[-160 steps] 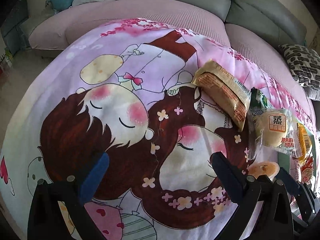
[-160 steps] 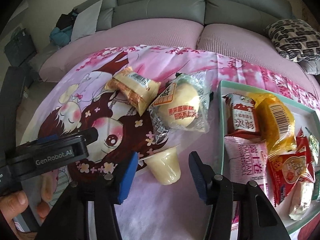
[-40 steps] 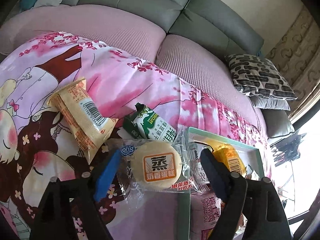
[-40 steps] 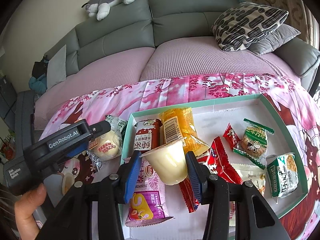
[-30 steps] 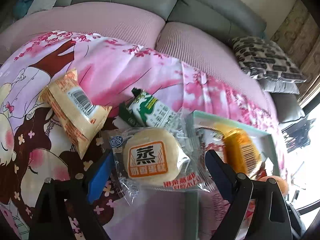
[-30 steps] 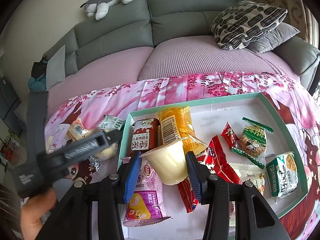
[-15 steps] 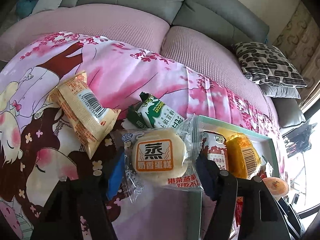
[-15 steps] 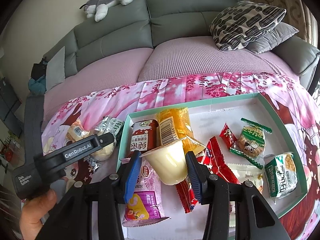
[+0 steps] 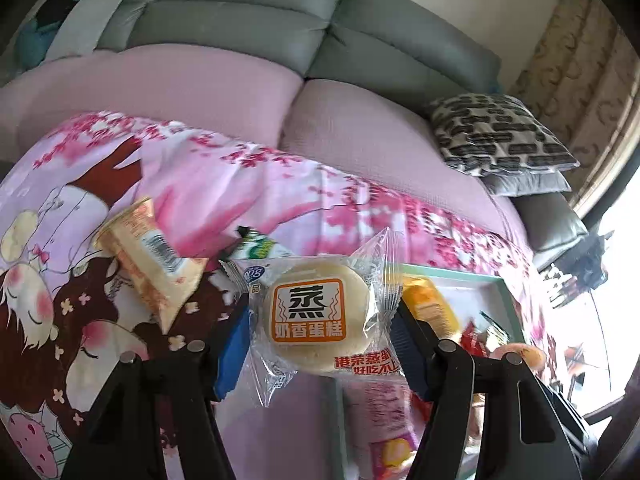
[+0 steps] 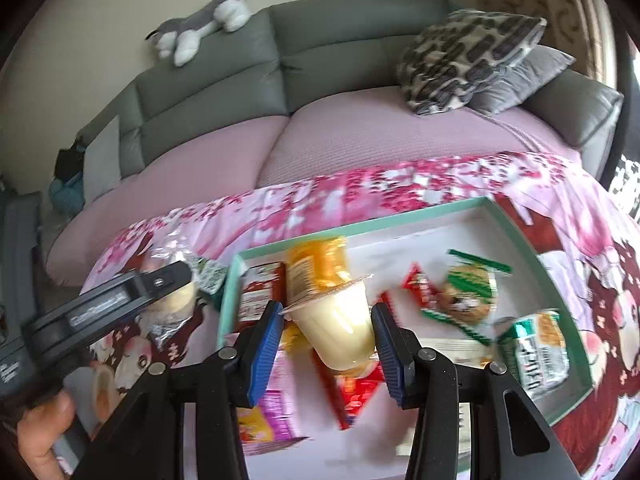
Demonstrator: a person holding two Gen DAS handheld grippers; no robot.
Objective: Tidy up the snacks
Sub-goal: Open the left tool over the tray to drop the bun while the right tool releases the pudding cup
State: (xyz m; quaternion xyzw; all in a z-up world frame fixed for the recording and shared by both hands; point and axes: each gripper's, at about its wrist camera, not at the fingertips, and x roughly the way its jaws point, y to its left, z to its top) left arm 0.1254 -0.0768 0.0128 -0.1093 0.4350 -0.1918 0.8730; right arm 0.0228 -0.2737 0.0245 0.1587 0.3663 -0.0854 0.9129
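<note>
Cake packet (image 9: 316, 316) lifted off pink blanket (image 9: 224, 184), both tools gripping, grey sofa (image 9: 248, 12) behind.

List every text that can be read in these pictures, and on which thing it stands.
"蒸" and "奶香蛋糕": orange label of the round steamed cake in clear wrapper, held in the left tool.
"港荣蒸…", "好吃不上…": red print on that wrapper, cut off.
Other snack packets and the tool's lettering: too blurred to read.
</note>
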